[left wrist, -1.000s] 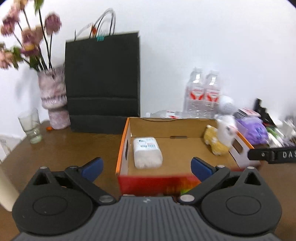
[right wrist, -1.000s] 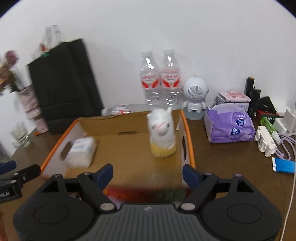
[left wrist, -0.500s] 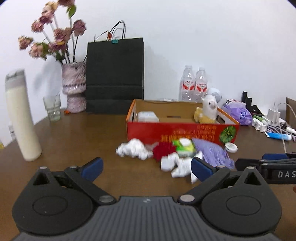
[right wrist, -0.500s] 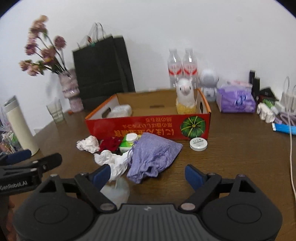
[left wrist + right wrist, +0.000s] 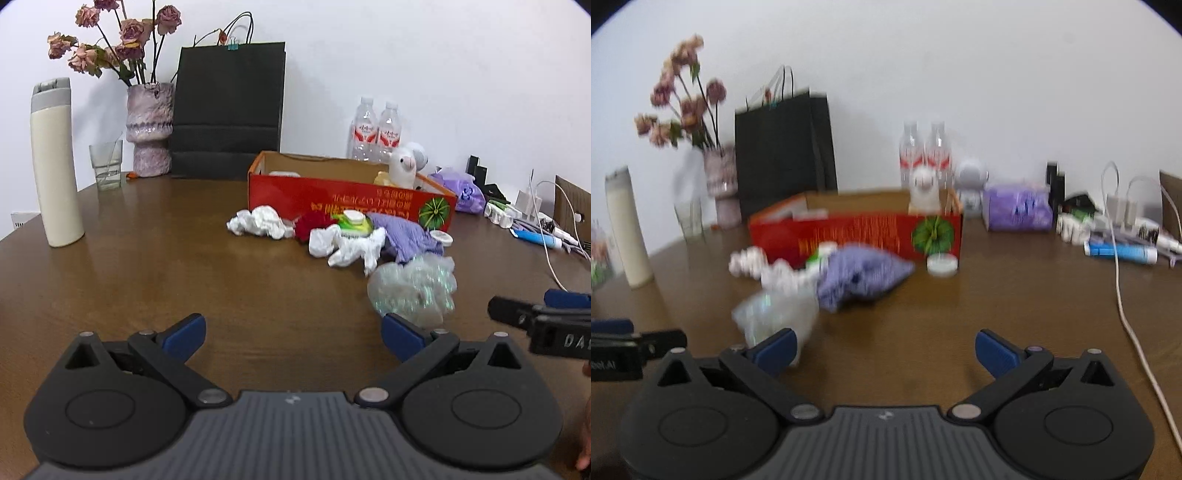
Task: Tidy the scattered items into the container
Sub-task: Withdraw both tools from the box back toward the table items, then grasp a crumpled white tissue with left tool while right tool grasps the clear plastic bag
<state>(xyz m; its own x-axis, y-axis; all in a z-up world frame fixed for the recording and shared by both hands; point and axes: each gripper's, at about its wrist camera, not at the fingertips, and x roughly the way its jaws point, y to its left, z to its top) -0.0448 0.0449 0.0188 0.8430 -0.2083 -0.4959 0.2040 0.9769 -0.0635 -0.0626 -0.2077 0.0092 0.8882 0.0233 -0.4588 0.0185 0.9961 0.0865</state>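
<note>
- You are working over a brown wooden table (image 5: 155,266), both tools held low above its near edge.
- The container, a red cardboard box (image 5: 351,199) with an open top, stands past the middle of the table; a white plush alpaca (image 5: 402,167) stands upright in its right end, and a pale packet shows low at its left end.
- A black paper bag (image 5: 229,114) stands behind the box against the wall, with a vase of dried flowers (image 5: 149,129) to its left, then a drinking glass (image 5: 106,165) and a tall cream bottle (image 5: 55,162).
- Your left gripper (image 5: 291,330) is released, jaws wide apart, gripping nothing.
- Your right gripper (image 5: 884,347) is likewise spread and empty; its view is blurred.
- The scattered items lie in front of the box: a purple cloth (image 5: 404,236), crumpled white tissues (image 5: 256,221), a second white wad (image 5: 347,247), a red piece (image 5: 312,223) and a green-and-white item (image 5: 352,221), all crowded together and touching.
- A shiny clear plastic bag (image 5: 413,288) sits nearest you, just beyond your left tool's right finger.
- A small white round lid (image 5: 441,238) rests by the box's right front corner.
</note>
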